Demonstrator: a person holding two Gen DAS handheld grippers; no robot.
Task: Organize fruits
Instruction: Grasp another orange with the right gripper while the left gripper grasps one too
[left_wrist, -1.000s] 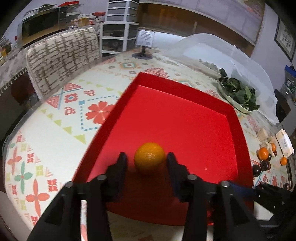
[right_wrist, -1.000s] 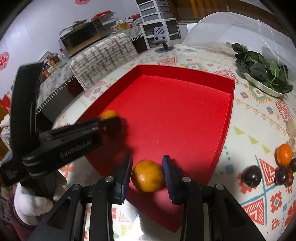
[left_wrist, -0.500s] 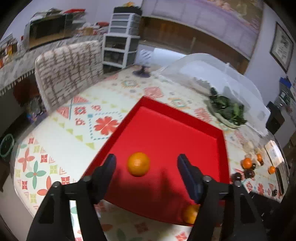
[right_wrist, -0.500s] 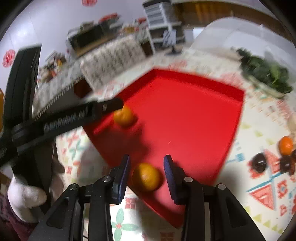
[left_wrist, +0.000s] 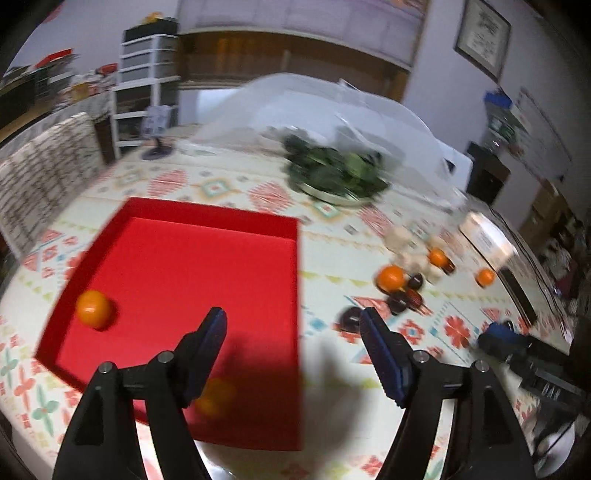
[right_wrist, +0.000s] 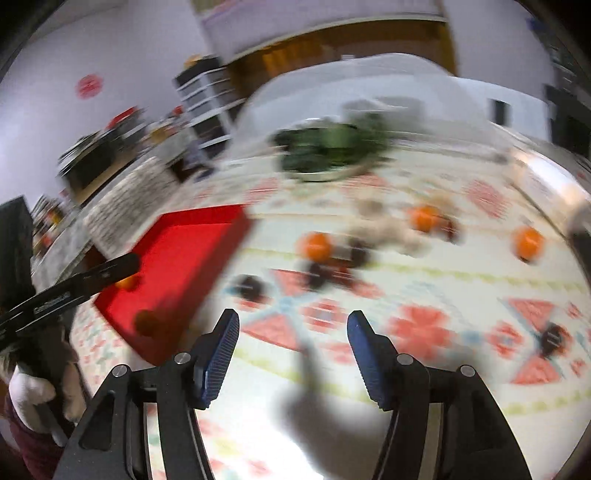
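Red tray (left_wrist: 236, 221) edge beside open tablecloth (right_wrist: 424, 369).

Plate of leafy greens (left_wrist: 334, 177), clear dome cover (left_wrist: 332, 107), patterned tablecloth (left_wrist: 207, 186), drawer unit (left_wrist: 147, 70), framed picture (left_wrist: 482, 38)

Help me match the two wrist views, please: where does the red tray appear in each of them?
Left wrist view: the red tray fills the left-centre, with two oranges in it, one near its left wall.
Right wrist view: the tray sits smaller at centre-left, blurred, partly crossed by the left gripper.
Shared landmark: the plate of leafy greens beyond the tray on the patterned tablecloth.
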